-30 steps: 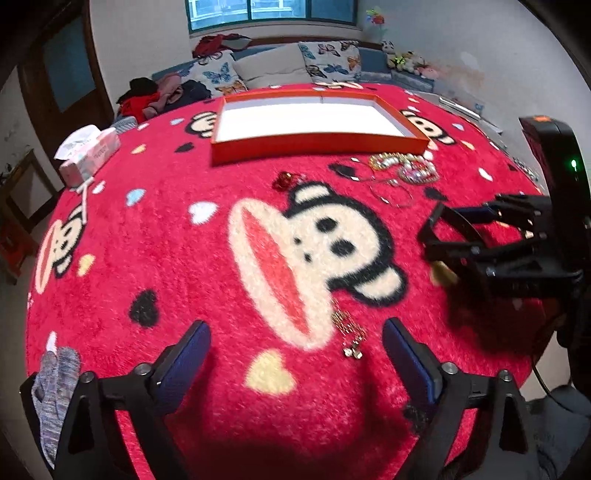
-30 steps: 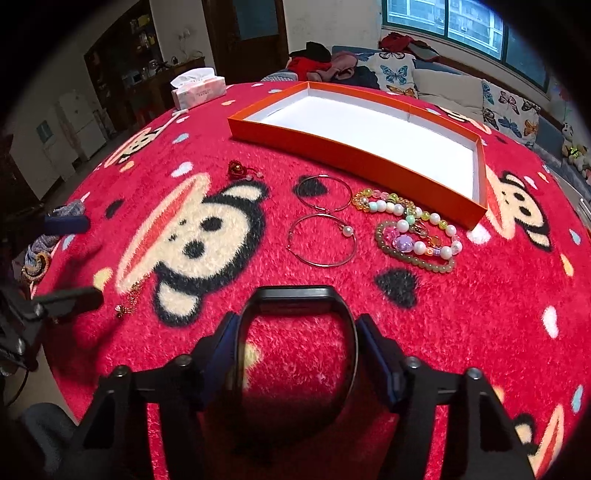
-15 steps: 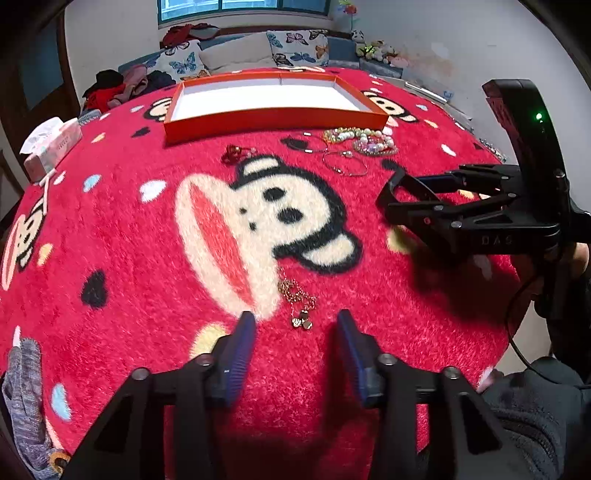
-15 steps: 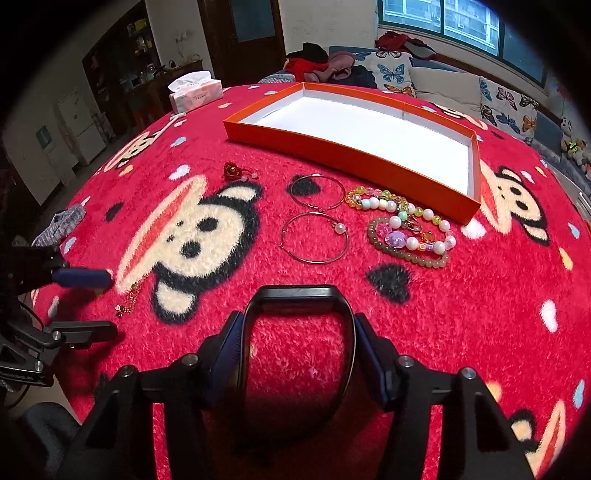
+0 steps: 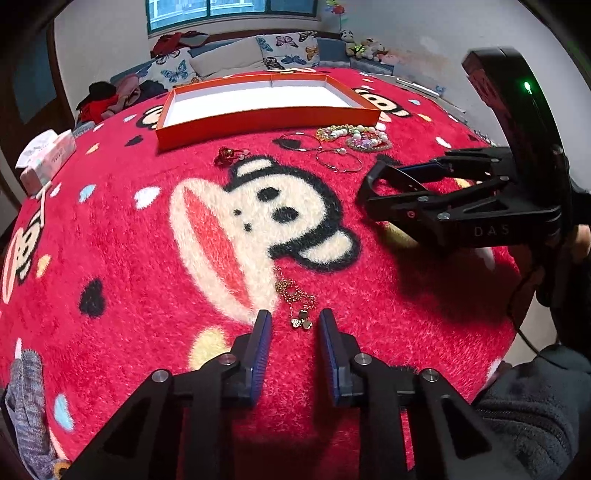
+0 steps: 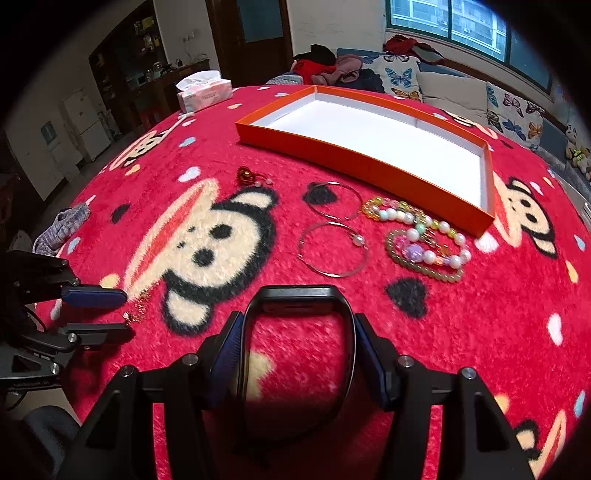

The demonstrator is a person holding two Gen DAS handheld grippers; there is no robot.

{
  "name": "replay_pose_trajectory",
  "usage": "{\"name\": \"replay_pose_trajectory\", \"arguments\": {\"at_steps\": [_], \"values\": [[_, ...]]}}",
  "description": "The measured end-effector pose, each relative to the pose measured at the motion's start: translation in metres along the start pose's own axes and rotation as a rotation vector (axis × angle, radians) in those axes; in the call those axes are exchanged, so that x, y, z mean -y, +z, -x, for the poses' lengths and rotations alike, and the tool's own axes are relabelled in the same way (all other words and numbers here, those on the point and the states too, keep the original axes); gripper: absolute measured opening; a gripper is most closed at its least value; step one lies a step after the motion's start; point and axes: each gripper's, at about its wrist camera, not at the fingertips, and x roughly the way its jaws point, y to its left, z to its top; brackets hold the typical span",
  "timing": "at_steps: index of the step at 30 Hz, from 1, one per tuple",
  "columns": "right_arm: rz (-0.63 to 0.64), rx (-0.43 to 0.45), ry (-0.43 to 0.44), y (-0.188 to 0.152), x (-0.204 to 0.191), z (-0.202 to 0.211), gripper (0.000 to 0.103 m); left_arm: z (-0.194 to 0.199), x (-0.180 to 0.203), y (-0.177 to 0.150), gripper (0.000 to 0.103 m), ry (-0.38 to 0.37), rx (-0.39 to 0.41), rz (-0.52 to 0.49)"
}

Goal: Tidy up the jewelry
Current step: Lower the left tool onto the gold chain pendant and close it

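Left gripper [image 5: 295, 325], jaws closing and not yet pinching, straddles the gold necklace's [image 5: 295, 299] pendant end, chain trailing ahead toward the orange tray [image 5: 266, 120].

A red plush blanket [image 5: 110, 236] printed with cartoon monkey faces covers the bench in a lived-in room. Behind it runs a sofa [image 6: 443, 85] lined with butterfly-print cushions [image 5: 177, 70] and heaped at one end with dark and red clothing [image 6: 325, 66]. A wide window [image 6: 450, 26] with dark frames sits above the sofa in a pale plaster wall [image 5: 99, 44]; soft toys [image 5: 365, 48] crowd the corner. A dark wooden door [image 6: 255, 33] stands opposite (beside it, cluttered shelves [image 6: 140, 51] in shadow). A tissue box [image 6: 203, 94] rests at the blanket's far edge. Light is dim and uneven.
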Motion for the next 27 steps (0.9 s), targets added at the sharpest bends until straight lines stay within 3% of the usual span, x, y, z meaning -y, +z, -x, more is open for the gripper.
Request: {"name": "replay_pose_trajectory", "arguments": {"at_steps": [12, 27], "values": [[0.027, 0.003, 0.024, 0.006, -0.014, -0.007, 0.065, -0.001, 0.012, -0.005, 0.012, 0.032, 0.030, -0.094], [0.039, 0.011, 0.032, 0.006, -0.019, -0.010, 0.065, 0.023, -0.015, 0.008, 0.011, -0.035, 0.079, 0.056]]}}
